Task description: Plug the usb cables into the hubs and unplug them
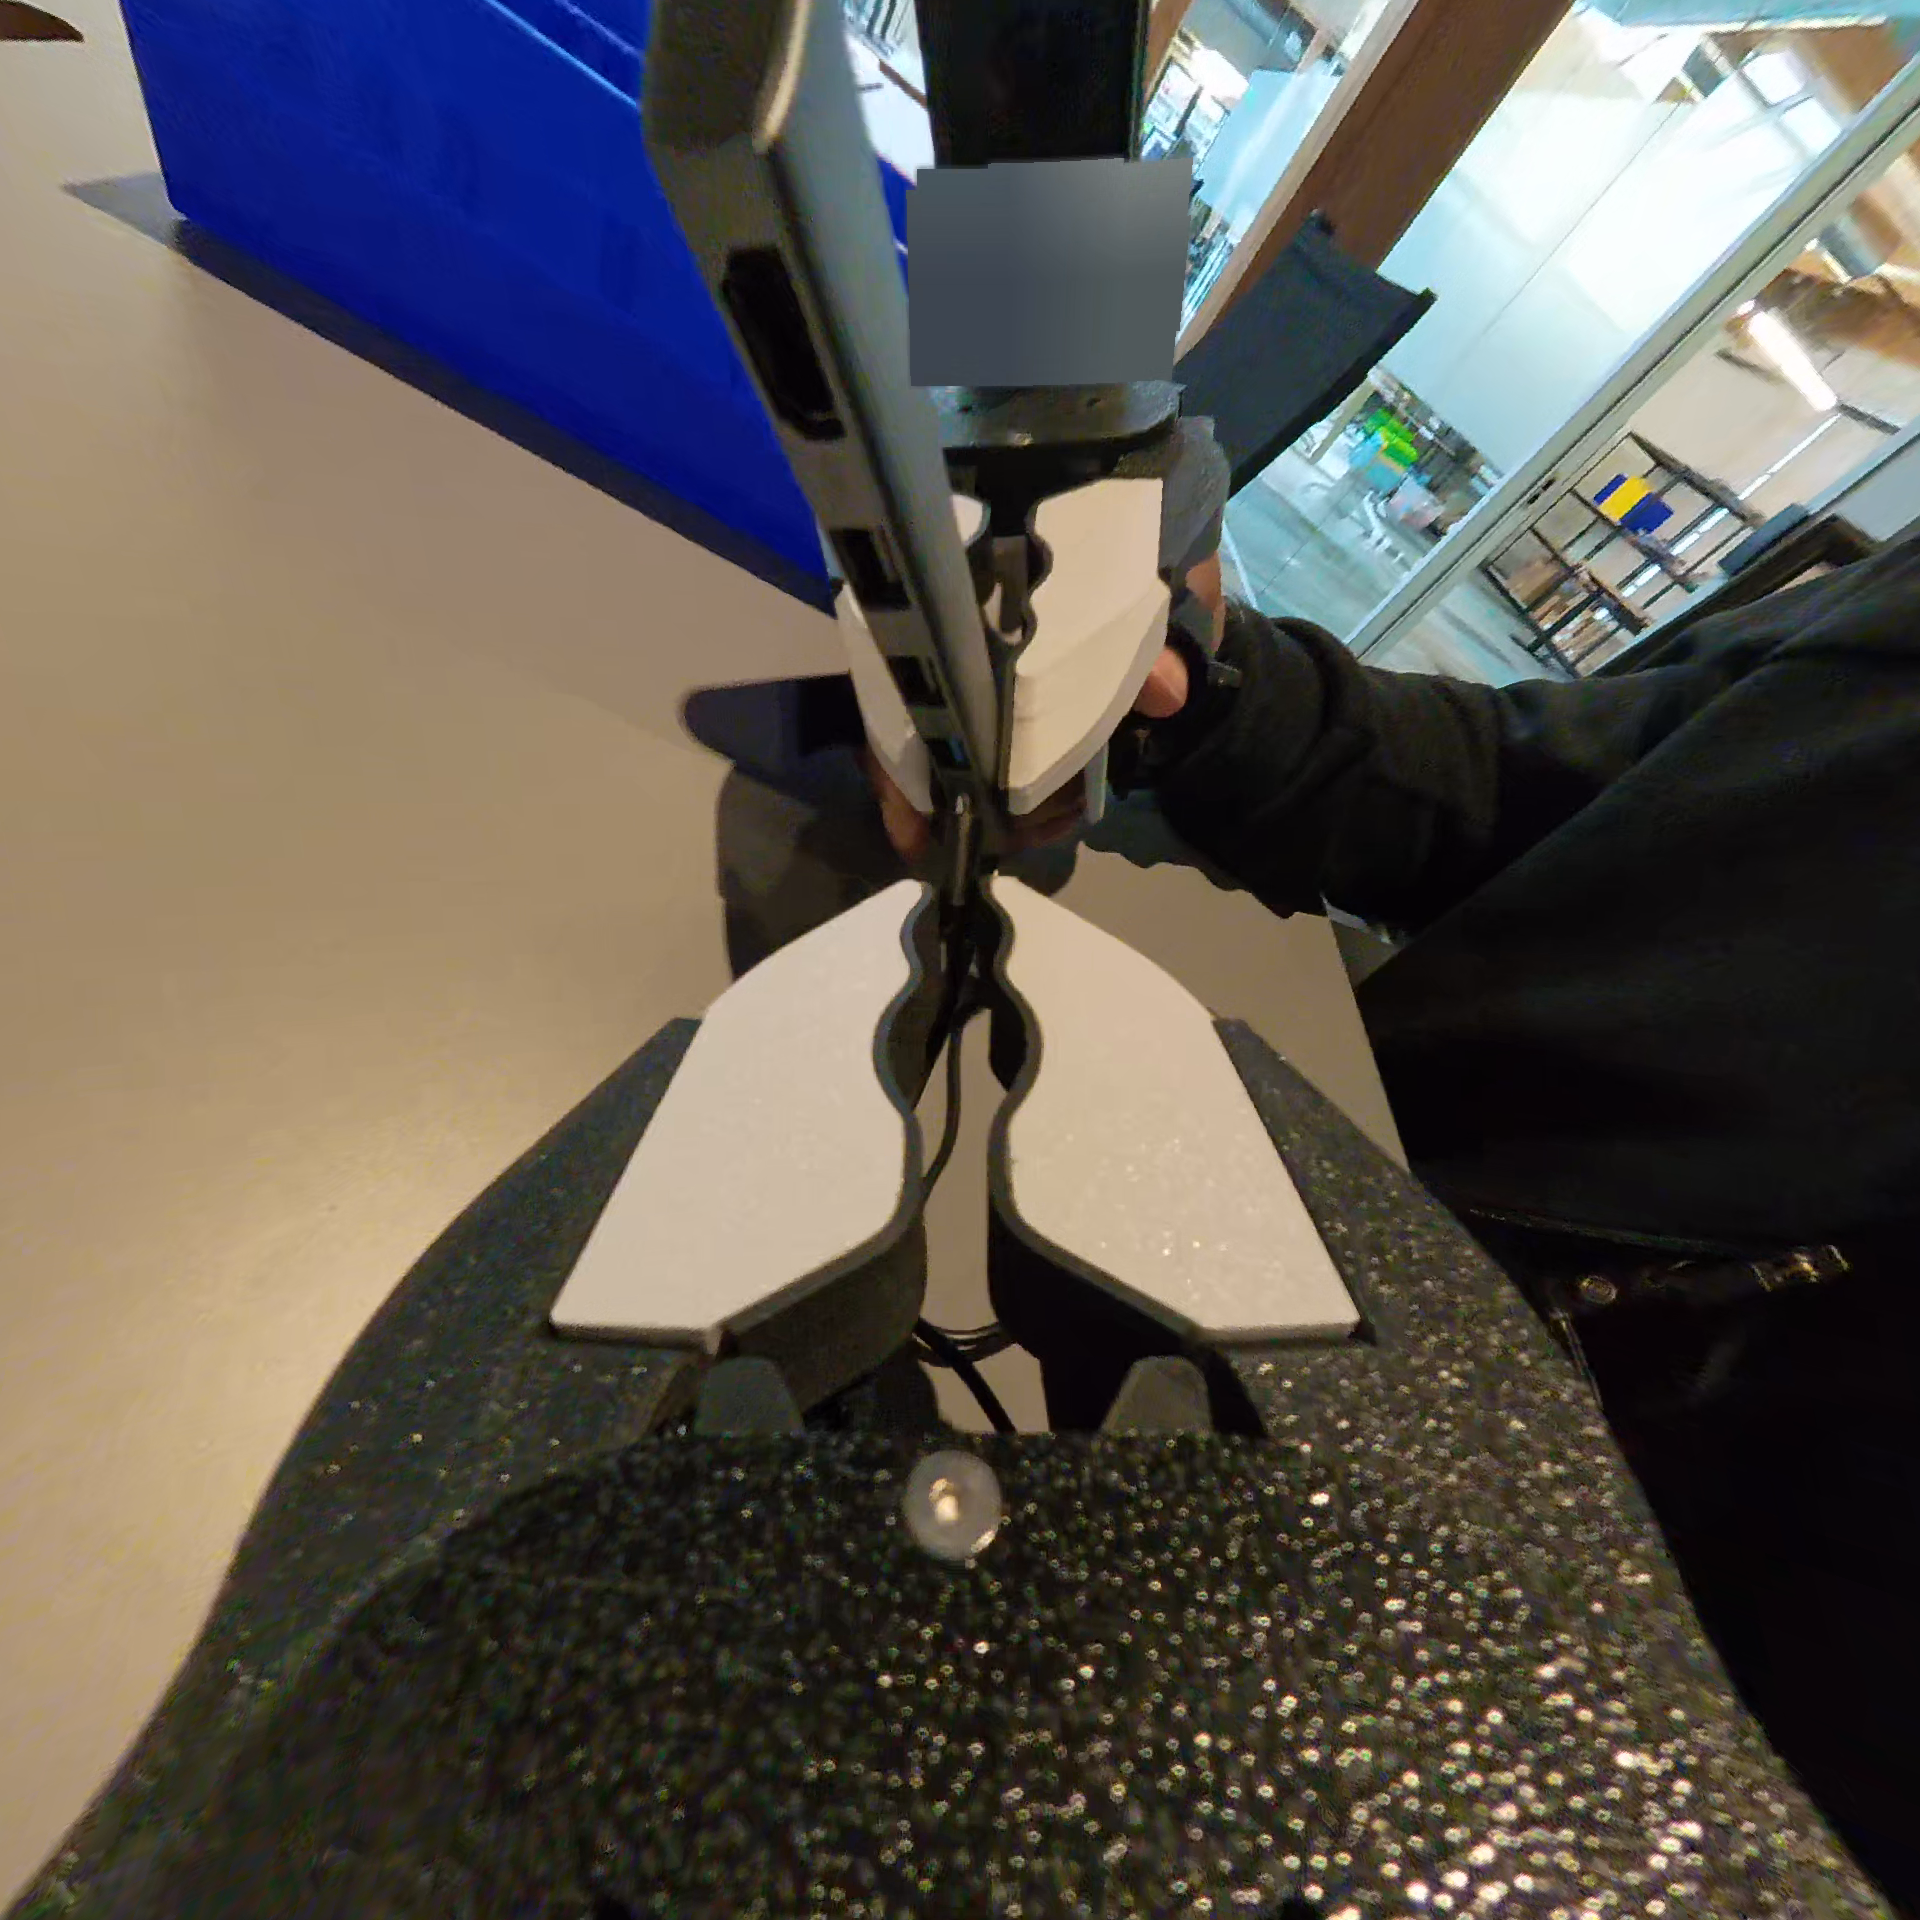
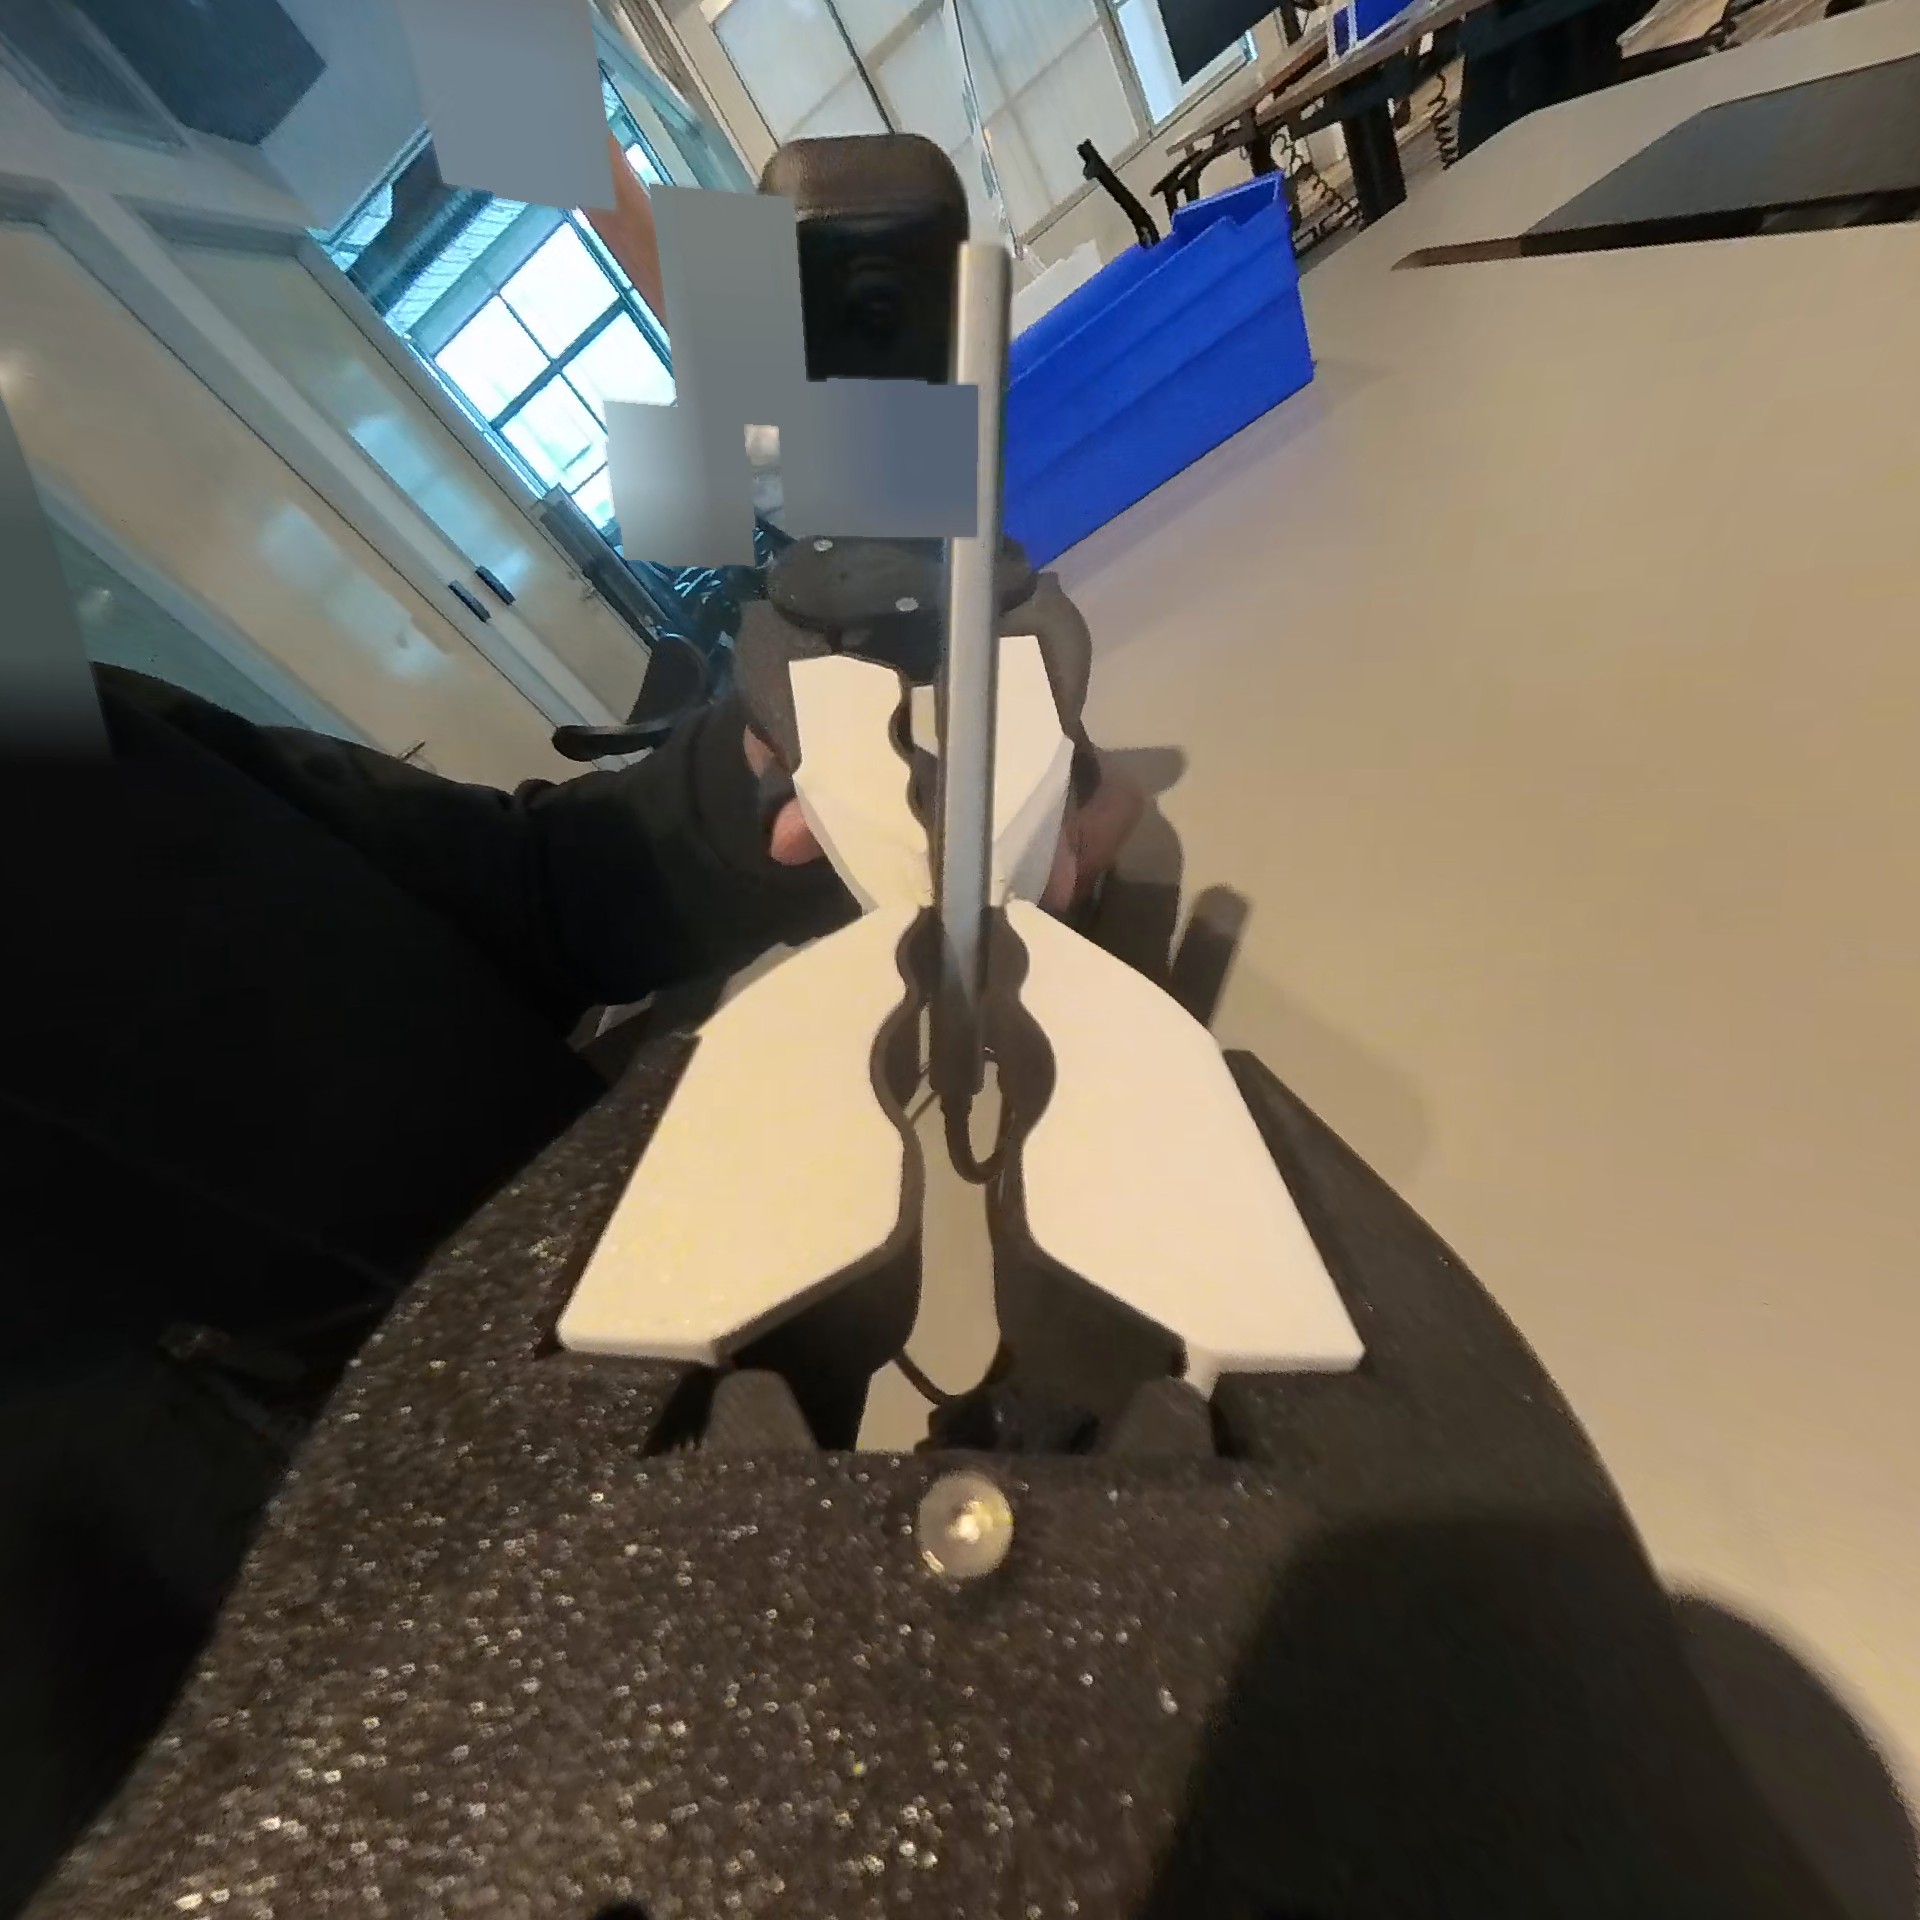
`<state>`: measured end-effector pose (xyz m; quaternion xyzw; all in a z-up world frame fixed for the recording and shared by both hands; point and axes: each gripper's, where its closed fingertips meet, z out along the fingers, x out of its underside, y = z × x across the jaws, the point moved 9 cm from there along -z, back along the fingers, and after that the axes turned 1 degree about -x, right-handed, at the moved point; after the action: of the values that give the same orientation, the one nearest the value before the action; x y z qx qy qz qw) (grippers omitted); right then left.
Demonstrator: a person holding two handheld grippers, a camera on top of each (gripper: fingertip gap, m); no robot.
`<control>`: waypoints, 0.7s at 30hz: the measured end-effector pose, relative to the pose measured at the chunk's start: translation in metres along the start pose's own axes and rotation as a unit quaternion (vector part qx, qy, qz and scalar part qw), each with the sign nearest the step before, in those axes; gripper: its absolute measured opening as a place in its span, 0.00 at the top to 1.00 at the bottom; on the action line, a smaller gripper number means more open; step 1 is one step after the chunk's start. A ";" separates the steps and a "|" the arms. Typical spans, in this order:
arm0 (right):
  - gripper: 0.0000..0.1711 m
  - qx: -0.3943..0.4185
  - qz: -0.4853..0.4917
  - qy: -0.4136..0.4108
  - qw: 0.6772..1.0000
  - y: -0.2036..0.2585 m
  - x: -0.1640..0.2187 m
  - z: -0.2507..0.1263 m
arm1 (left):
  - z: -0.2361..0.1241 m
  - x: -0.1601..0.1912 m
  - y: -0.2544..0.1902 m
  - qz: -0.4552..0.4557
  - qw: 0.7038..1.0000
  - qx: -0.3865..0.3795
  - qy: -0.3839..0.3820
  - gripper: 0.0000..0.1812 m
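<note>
Hub [image 2: 971, 665] — between both grippers' tips

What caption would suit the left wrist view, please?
Two grippers meet tip to tip on a grey hub and its black cable.

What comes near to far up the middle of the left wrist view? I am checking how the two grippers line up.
Left gripper → black cable between its fingers → grey hub, held upright → right gripper facing it, gripping the hub.
</note>
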<state>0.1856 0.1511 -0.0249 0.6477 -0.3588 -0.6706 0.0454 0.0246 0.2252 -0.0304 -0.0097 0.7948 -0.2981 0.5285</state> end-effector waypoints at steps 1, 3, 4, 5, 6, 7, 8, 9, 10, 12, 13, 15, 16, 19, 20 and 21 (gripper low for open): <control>0.94 0.003 -0.001 0.004 1.000 0.000 0.000 0.000 | 0.000 0.000 0.001 -0.001 1.000 0.001 0.005 0.97; 0.94 0.008 -0.001 0.014 1.000 -0.002 0.002 0.002 | 0.000 0.001 0.002 -0.008 1.000 0.002 0.022 0.97; 0.94 0.011 0.000 0.021 1.000 -0.002 0.003 0.003 | 0.000 0.002 0.002 -0.008 0.999 0.002 0.032 0.97; 0.94 0.015 -0.002 0.029 0.999 -0.001 0.004 0.004 | 0.000 0.002 0.002 -0.009 0.999 0.001 0.041 0.97; 0.94 0.018 -0.003 0.036 0.999 -0.001 0.004 0.004 | 0.001 0.003 0.002 -0.008 0.999 -0.001 0.047 0.97; 0.94 0.021 -0.005 0.044 0.999 -0.001 0.005 0.004 | 0.001 0.004 0.002 -0.007 0.999 -0.002 0.053 0.97; 0.94 0.022 -0.004 0.051 0.998 -0.001 0.005 0.004 | 0.002 0.004 0.002 -0.008 0.998 -0.001 0.059 0.97; 0.94 0.021 -0.001 0.058 0.998 -0.001 0.006 0.004 | 0.003 0.005 0.002 -0.010 0.998 0.002 0.064 0.97; 0.94 0.021 0.001 0.068 0.997 -0.001 0.007 0.004 | 0.004 0.006 0.001 -0.011 0.997 0.003 0.072 0.97; 0.94 0.028 -0.002 0.089 0.996 0.000 0.009 0.004 | 0.007 0.008 0.002 -0.008 0.996 -0.001 0.088 0.97; 0.94 0.030 -0.001 0.099 0.995 0.000 0.010 0.005 | 0.008 0.010 0.001 -0.007 0.995 -0.002 0.096 0.97; 0.94 0.033 0.000 0.117 0.993 0.000 0.012 0.005 | 0.010 0.011 0.001 -0.002 0.994 -0.007 0.110 0.97; 0.94 0.033 0.001 0.126 0.991 0.000 0.013 0.005 | 0.010 0.012 0.001 0.002 0.993 -0.011 0.116 0.97; 0.94 0.034 0.000 0.155 0.987 0.000 0.017 0.006 | 0.012 0.012 -0.002 0.022 0.990 -0.026 0.138 0.97; 0.94 0.034 -0.001 0.164 0.986 0.000 0.019 0.007 | 0.012 0.012 -0.003 0.027 0.989 -0.028 0.145 0.97; 0.94 0.032 -0.002 0.171 0.985 0.000 0.020 0.008 | 0.012 0.012 -0.004 0.031 0.987 -0.029 0.153 0.97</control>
<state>0.1752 0.1435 -0.0424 0.7545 -0.3663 -0.5380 0.0841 0.0287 0.2122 -0.0418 0.0453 0.8747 -0.2564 0.4087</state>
